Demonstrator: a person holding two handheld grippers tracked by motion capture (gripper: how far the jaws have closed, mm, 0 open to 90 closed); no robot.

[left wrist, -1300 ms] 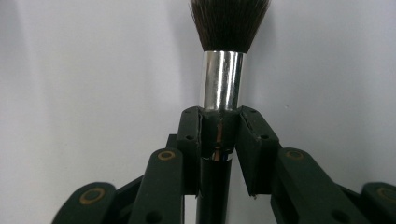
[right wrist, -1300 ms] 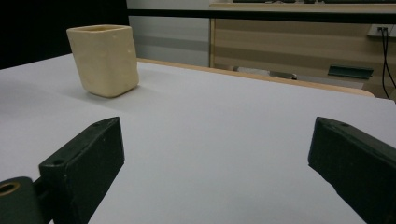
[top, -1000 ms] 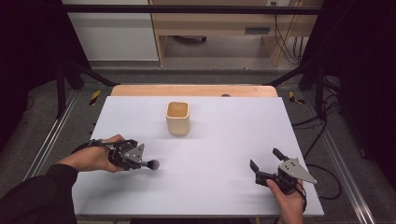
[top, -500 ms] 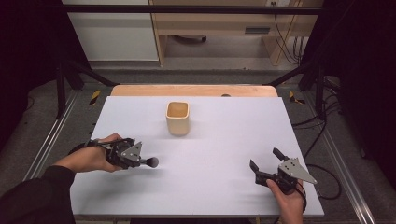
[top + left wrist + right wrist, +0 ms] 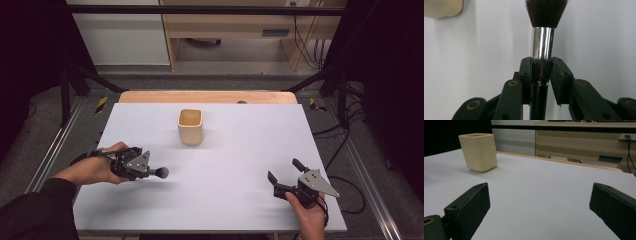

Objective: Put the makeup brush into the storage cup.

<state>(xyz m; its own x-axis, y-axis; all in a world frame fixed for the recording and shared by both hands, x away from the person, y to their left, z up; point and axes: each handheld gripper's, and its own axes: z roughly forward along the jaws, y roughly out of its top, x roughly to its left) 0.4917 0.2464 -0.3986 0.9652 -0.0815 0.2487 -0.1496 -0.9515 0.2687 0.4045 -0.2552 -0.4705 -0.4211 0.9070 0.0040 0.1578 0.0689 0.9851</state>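
Left gripper at 8 o'clock, fingers clamped on brush. Right gripper at 4 o'clock, fingers apart. Cup upright at 12 o'clock on tabletop.

White table, grey floor, wooden furniture behind, dark surroundings.
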